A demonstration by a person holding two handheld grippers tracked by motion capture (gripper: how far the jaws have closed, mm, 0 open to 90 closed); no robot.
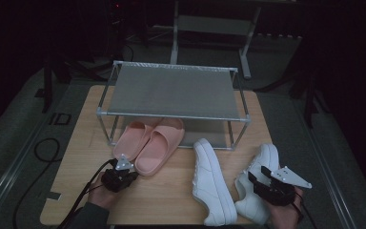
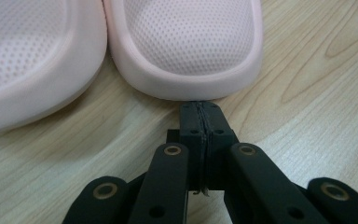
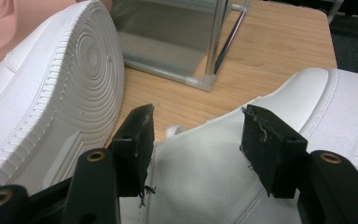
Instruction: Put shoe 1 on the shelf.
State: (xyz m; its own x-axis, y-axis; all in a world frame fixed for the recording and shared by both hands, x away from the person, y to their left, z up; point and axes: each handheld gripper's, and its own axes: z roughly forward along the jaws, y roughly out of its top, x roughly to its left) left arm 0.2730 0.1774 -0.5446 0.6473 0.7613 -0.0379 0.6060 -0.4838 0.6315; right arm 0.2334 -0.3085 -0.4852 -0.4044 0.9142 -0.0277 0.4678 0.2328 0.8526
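Two pink slippers [image 1: 158,145] lie side by side in front of a metal shoe rack [image 1: 171,90]. My left gripper [image 1: 131,174] is shut with nothing between its jaws, and its tips [image 2: 199,109] rest right at the heel rim of the right-hand slipper [image 2: 191,42]. Beside that slipper is the other slipper [image 2: 23,60]. One white sneaker [image 1: 213,183] lies tipped on its side, with its ribbed sole [image 3: 74,79] in sight. My right gripper [image 1: 259,174] is open over the second white sneaker [image 1: 267,160], one jaw on each side of its upper [image 3: 317,102].
The wooden board [image 1: 162,200] carries everything, and the rack stands along its far half with a lower shelf [image 3: 168,32] behind the sneakers. Black cables [image 1: 43,152] trail over the grey floor at the left. Dark stands and a frame stand beyond the board.
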